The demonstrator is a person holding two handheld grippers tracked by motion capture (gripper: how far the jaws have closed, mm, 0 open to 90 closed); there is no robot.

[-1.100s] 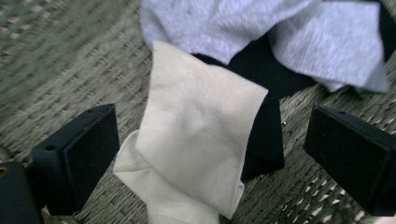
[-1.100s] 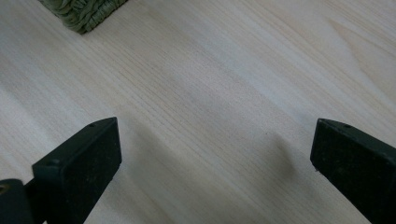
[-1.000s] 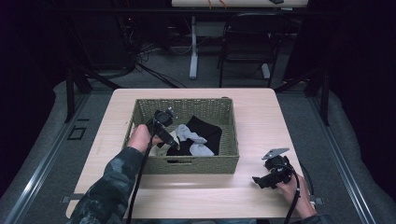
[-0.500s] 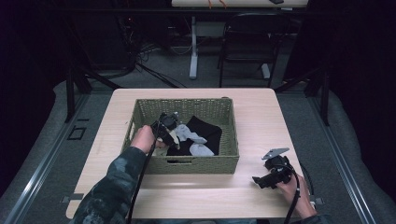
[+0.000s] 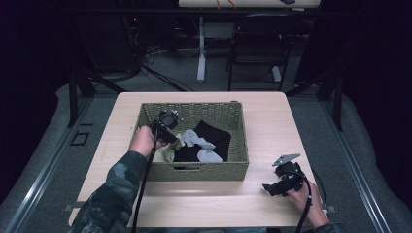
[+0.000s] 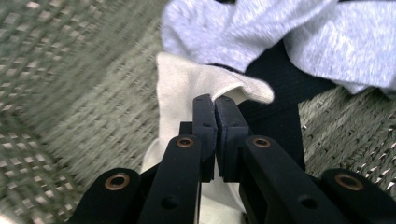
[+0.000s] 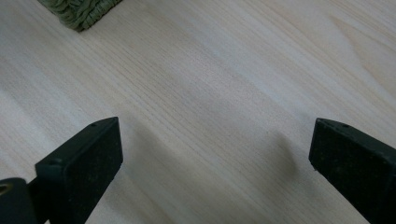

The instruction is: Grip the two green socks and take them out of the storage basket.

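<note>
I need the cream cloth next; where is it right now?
The cream cloth lies in the woven basket's left part beside the grey cloth, its edge pinched in the left gripper's jaws.

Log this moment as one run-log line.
left hand-held gripper: shut on cream cloth in basket | right hand-held gripper: open, over bare table | grey, black cloths in basket

Probably lab, floor cables (image 5: pixel 145 58), chair (image 5: pixel 257 48)

Dim room. Pale wood tabletop (image 5: pixel 272 116) is ringed by grey floor (image 5: pixel 175 80). A dark chair (image 5: pixel 255 51) and white table leg (image 5: pixel 201 48) are seen beyond.
</note>
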